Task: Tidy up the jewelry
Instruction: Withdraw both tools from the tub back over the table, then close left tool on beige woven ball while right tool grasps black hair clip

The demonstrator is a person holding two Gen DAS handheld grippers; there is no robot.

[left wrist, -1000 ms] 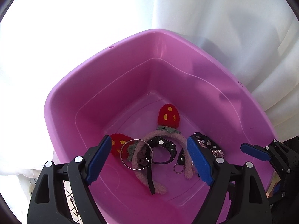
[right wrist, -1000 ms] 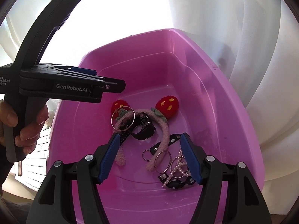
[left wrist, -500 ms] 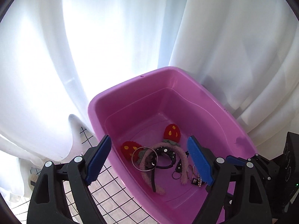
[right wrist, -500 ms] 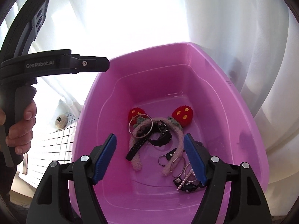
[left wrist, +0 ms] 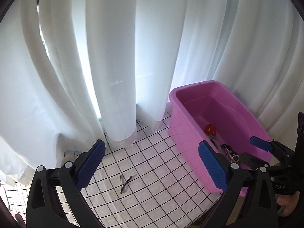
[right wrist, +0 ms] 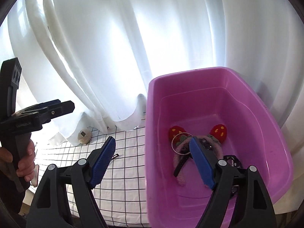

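Left wrist view shows my left tool (left wrist: pixel 152 163) with its blue pads spread wide and nothing between them, held above the worktop (left wrist: pixel 152 199), which is covered by a white cloth with a black grid. Two dark hairpins (left wrist: pixel 125 182) lie crossed on that cloth, between the pads in this view. The pink tub (left wrist: pixel 182 133) stands to the right against the white curtain (left wrist: pixel 114 57). From the right wrist view, my right tool (right wrist: pixel 153 162) is equally spread and empty, one finger over the cloth, the other over the tub. Inside the tub lie the strawberry headband (right wrist: pixel 218 131), a metal ring (right wrist: pixel 179 140) and a pearl bracelet (left wrist: pixel 232 156). A small round beige object (right wrist: pixel 84 134) sits at the curtain's foot.
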